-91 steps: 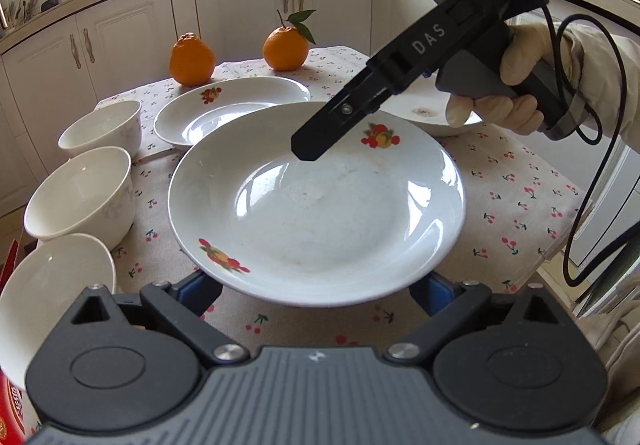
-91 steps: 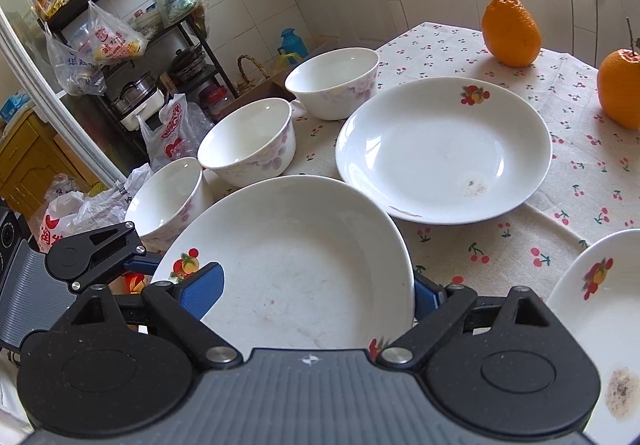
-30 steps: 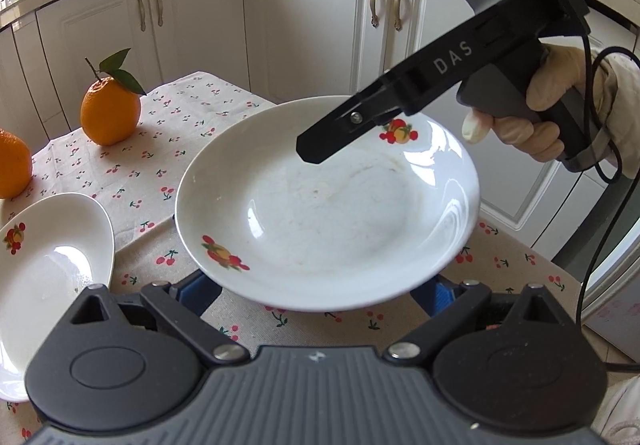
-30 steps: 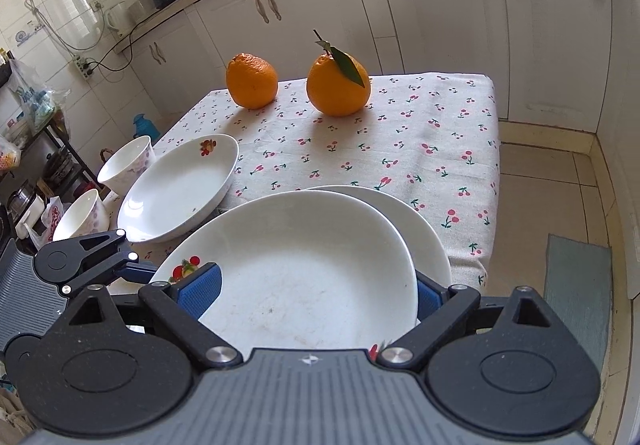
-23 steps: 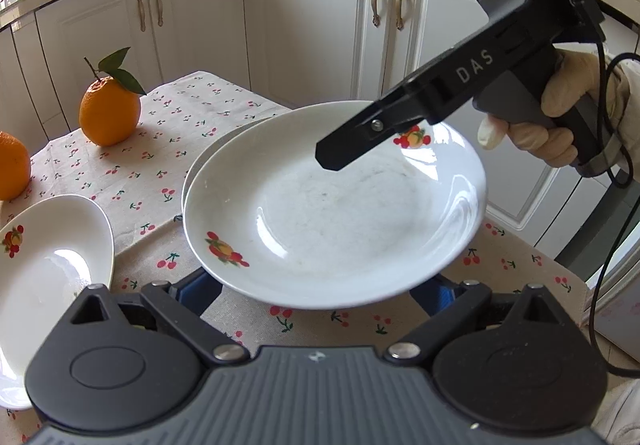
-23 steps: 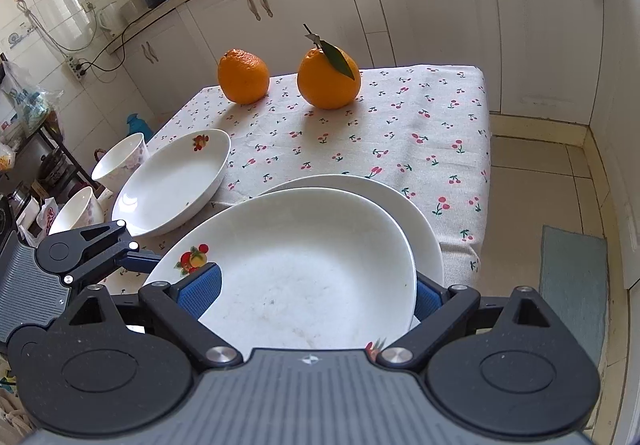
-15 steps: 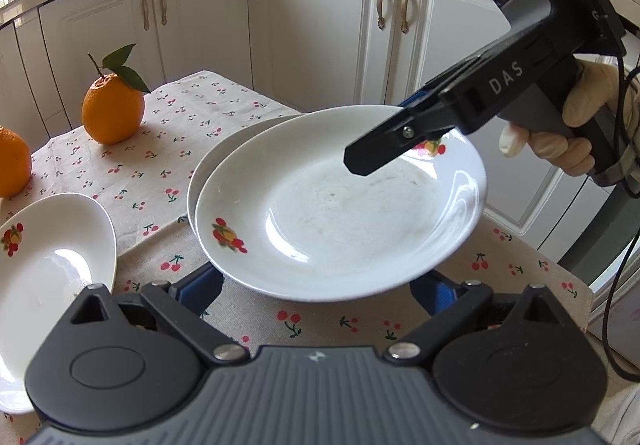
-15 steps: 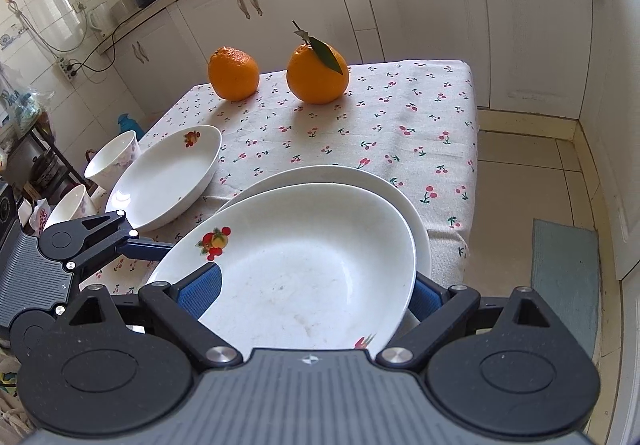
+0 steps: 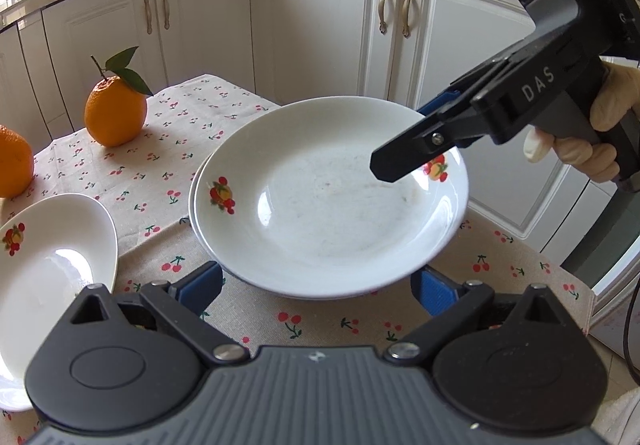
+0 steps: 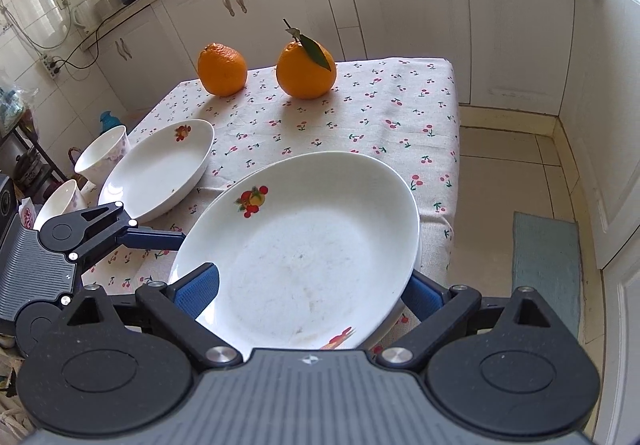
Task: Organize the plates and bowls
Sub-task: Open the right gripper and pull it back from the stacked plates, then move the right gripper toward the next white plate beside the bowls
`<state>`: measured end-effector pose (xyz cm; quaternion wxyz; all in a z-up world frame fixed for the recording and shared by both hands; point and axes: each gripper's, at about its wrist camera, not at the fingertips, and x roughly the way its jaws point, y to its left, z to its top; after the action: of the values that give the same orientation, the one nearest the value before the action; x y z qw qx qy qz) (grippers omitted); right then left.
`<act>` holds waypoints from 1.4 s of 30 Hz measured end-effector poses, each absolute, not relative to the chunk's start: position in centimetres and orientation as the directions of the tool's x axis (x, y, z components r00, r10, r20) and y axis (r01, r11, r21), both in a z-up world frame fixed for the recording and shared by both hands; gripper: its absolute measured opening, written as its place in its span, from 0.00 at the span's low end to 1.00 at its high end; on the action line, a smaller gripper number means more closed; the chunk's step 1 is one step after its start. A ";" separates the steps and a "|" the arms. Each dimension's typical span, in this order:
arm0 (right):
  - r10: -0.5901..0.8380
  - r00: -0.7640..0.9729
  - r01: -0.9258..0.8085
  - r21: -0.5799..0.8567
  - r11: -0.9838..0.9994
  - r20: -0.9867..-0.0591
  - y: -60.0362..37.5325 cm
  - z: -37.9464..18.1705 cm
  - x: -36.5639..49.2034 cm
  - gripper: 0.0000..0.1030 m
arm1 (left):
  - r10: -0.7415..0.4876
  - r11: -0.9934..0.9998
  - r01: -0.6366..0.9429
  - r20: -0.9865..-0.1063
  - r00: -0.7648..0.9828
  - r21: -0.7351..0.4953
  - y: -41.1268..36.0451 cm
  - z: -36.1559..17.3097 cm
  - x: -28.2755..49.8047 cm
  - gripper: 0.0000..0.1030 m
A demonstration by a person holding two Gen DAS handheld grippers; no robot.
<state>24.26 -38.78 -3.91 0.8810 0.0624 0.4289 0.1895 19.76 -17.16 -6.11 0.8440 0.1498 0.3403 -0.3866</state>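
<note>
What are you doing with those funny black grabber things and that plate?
Someone is tidying dishes with two handheld grippers. The top plate sits on another plate, making a stack on the cherry tablecloth. The left gripper is open at its near rim, and the right gripper reaches over the far rim. A third plate, two bowls and two oranges wait nearby.

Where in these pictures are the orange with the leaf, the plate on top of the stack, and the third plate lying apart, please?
orange with the leaf [image 10: 306,71]: right wrist view, middle of the peel.
top plate [image 9: 332,205]: left wrist view, its bare well.
separate plate [image 10: 160,169]: right wrist view, its bare inside.
</note>
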 end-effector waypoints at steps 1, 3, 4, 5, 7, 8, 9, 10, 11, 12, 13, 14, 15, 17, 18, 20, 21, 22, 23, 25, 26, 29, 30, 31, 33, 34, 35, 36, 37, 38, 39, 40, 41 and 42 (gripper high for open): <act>0.382 0.559 -0.279 0.267 0.922 -0.736 -38.7 -3.9 24.2 0.96 | -0.550 0.657 0.754 -0.690 0.471 -0.010 -17.1 -6.1 19.8 0.98; 0.367 0.556 -0.272 0.254 0.928 -0.746 -38.4 -4.0 23.9 0.96 | -0.550 0.659 0.752 -0.687 0.475 -0.008 -17.1 -6.2 19.7 0.98; 0.359 0.555 -0.268 0.246 0.931 -0.751 -38.2 -4.1 23.8 0.96 | -0.549 0.660 0.751 -0.688 0.475 -0.009 -17.1 -6.1 19.7 0.97; 0.349 0.554 -0.266 0.237 0.935 -0.756 -38.1 -4.2 23.7 0.96 | -0.549 0.662 0.750 -0.688 0.475 -0.010 -17.1 -6.1 19.6 0.97; 0.332 0.556 -0.267 0.215 0.940 -0.762 -37.7 -4.3 23.5 0.97 | -0.547 0.664 0.748 -0.685 0.481 -0.005 -17.1 -6.1 19.6 0.97; 0.325 0.554 -0.266 0.208 0.941 -0.766 -37.5 -4.3 23.4 0.98 | -0.546 0.665 0.747 -0.685 0.483 -0.003 -17.0 -6.0 19.5 0.97; 0.317 0.552 -0.262 0.201 0.944 -0.771 -37.4 -4.3 23.4 0.99 | -0.545 0.667 0.745 -0.684 0.485 -0.003 -17.0 -6.0 19.5 0.97; 0.308 0.550 -0.257 0.194 0.947 -0.776 -37.3 -4.4 23.4 0.99 | -0.544 0.670 0.742 -0.684 0.486 -0.005 -16.9 -6.0 19.5 0.97; 0.299 0.548 -0.254 0.186 0.949 -0.781 -37.2 -4.5 23.4 1.00 | -0.544 0.673 0.740 -0.683 0.488 -0.007 -16.8 -6.0 19.5 0.97; 0.289 0.546 -0.251 0.176 0.952 -0.786 -37.1 -4.6 23.3 1.00 | -0.544 0.675 0.738 -0.681 0.490 -0.008 -16.7 -5.9 19.4 0.97; 0.285 0.547 -0.250 0.171 0.953 -0.787 -37.0 -4.7 23.2 1.00 | -0.544 0.677 0.736 -0.678 0.493 -0.007 -16.4 -5.8 19.2 0.97; 0.288 0.552 -0.255 0.171 0.952 -0.783 -37.0 -4.6 23.0 1.00 | -0.545 0.679 0.734 -0.676 0.497 -0.007 -16.3 -5.7 19.0 0.97; 0.286 0.555 -0.256 0.167 0.952 -0.781 -36.9 -4.5 22.7 1.00 | -0.544 0.683 0.731 -0.674 0.499 -0.010 -16.1 -5.7 18.9 0.97; 0.288 0.562 -0.262 0.164 0.951 -0.775 -36.7 -4.2 22.3 1.00 | -0.542 0.693 0.721 -0.673 0.504 -0.019 -15.5 -5.5 18.6 0.97; 0.295 0.568 -0.270 0.165 0.949 -0.768 -36.5 -4.0 21.9 1.00 | -0.541 0.699 0.715 -0.671 0.507 -0.023 -15.3 -5.4 18.4 0.97; 0.297 0.581 -0.276 0.159 0.948 -0.758 -36.0 -3.5 21.2 1.00 | -0.538 0.717 0.697 -0.662 0.522 -0.034 -14.5 -5.2 18.0 0.97; 0.295 0.593 -0.279 0.153 0.948 -0.749 -35.5 -3.3 20.7 1.00 | -0.535 0.726 0.687 -0.659 0.529 -0.038 -14.2 -5.1 17.7 0.97; 0.294 0.602 -0.278 0.151 0.949 -0.743 -35.2 -3.1 20.3 1.00 | -0.527 0.741 0.670 -0.654 0.543 -0.041 -13.7 -5.0 17.5 0.97; 0.294 0.608 -0.275 0.152 0.949 -0.737 -34.8 -3.0 19.9 1.00 | -0.516 0.757 0.652 -0.650 0.558 -0.042 -13.3 -4.9 17.2 0.97; 0.299 0.623 -0.270 0.160 0.949 -0.723 -33.9 -2.9 19.1 1.00 | -0.490 0.792 0.609 -0.644 0.588 -0.048 -12.3 -4.7 16.9 0.98; 0.306 0.628 -0.269 0.170 0.948 -0.716 -33.5 -3.0 18.7 1.00 | -0.472 0.813 0.580 -0.641 0.605 -0.051 -11.7 -4.7 16.7 0.98; 0.345 0.631 -0.270 0.220 0.937 -0.695 -32.4 -3.3 17.8 1.00 | -0.415 0.865 0.499 -0.641 0.646 -0.057 -10.1 -4.8 16.4 0.98; 0.361 0.633 -0.272 0.239 0.932 -0.685 -32.0 -3.4 17.6 1.00 | -0.394 0.881 0.470 -0.641 0.658 -0.059 -9.4 -5.0 16.3 0.98; 0.374 0.634 -0.275 0.254 0.927 -0.678 -31.6 -3.5 17.4 1.00 | -0.375 0.893 0.445 -0.645 0.665 -0.060 -8.9 -5.1 16.4 0.98; 0.385 0.638 -0.289 0.257 0.922 -0.667 -30.8 -3.5 17.0 1.00 | -0.339 0.913 0.404 -0.657 0.673 -0.057 -8.0 -5.5 16.5 0.98; 0.388 0.642 -0.299 0.249 0.921 -0.662 -30.4 -3.5 16.9 1.00 | -0.318 0.922 0.384 -0.662 0.679 -0.050 -7.7 -5.7 16.5 0.98; 0.385 0.645 -0.308 0.237 0.921 -0.660 -30.1 -3.4 16.7 1.00 | -0.299 0.930 0.366 -0.666 0.683 -0.043 -7.3 -5.9 16.5 0.98; 0.383 0.648 -0.313 0.229 0.922 -0.658 -29.8 -3.3 16.7 1.00 | -0.280 0.937 0.348 -0.668 0.690 -0.034 -7.0 -6.0 16.6 0.98; 0.385 0.653 -0.321 0.222 0.921 -0.652 -29.6 -3.2 16.5 1.00 | -0.267 0.942 0.335 -0.666 0.697 -0.026 -6.7 -6.1 16.6 0.98; 0.387 0.657 -0.327 0.218 0.919 -0.647 -29.4 -3.0 16.4 1.00 | -0.256 0.946 0.324 -0.667 0.700 -0.023 -6.4 -6.2 16.7 0.98; 0.390 0.660 -0.335 0.214 0.918 -0.642 -29.2 -2.9 16.3 1.00 | -0.246 0.949 0.313 -0.668 0.702 -0.020 -6.1 -6.3 16.8 0.98; 0.391 0.661 -0.342 0.207 0.917 -0.640 -29.0 -2.7 16.3 1.00 | -0.237 0.952 0.305 -0.668 0.705 -0.016 -5.9 -6.4 16.9 0.98; 0.388 0.662 -0.349 0.195 0.917 -0.641 -28.7 -2.6 16.4 1.00 | -0.224 0.957 0.291 -0.667 0.711 -0.010 -5.7 -6.5 17.1 0.98; 0.384 0.662 -0.356 0.180 0.917 -0.644 -28.4 -2.5 16.4 1.00 | -0.212 0.960 0.279 -0.665 0.716 -0.005 -5.6 -6.6 17.3 0.98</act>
<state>16.44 -28.40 -2.48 0.9114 0.0191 0.3576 0.2030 17.31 -5.61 -6.61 0.9251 0.0476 0.3526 -0.1328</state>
